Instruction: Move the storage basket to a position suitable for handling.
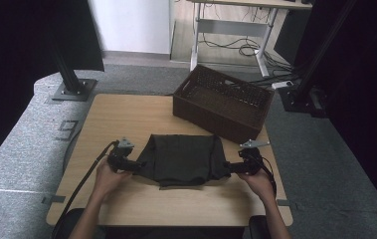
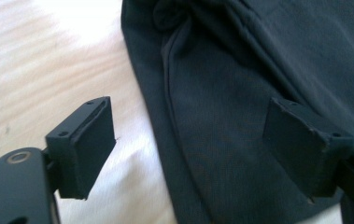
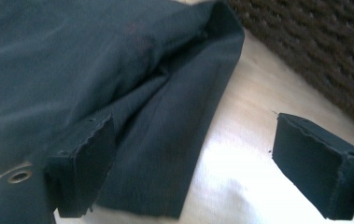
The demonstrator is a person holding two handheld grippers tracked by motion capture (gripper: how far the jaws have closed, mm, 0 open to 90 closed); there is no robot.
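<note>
A dark folded cloth (image 1: 182,158) lies flat on the wooden table (image 1: 121,119), near its front. My left gripper (image 1: 135,165) is open at the cloth's left edge; in the left gripper view the cloth (image 2: 240,84) runs between the wide-apart jaws, one over bare wood and one over fabric. At the right edge my right gripper (image 1: 228,167) is open too. The right gripper view has the cloth's folded corner (image 3: 118,84) lying between its jaws, not pinched. A hand holds each gripper from the near side.
A dark brown woven basket (image 1: 222,102) stands on the table's far right, just behind the cloth; its wall (image 3: 315,42) is close to my right gripper. Black stands and a desk with cables are on the floor beyond.
</note>
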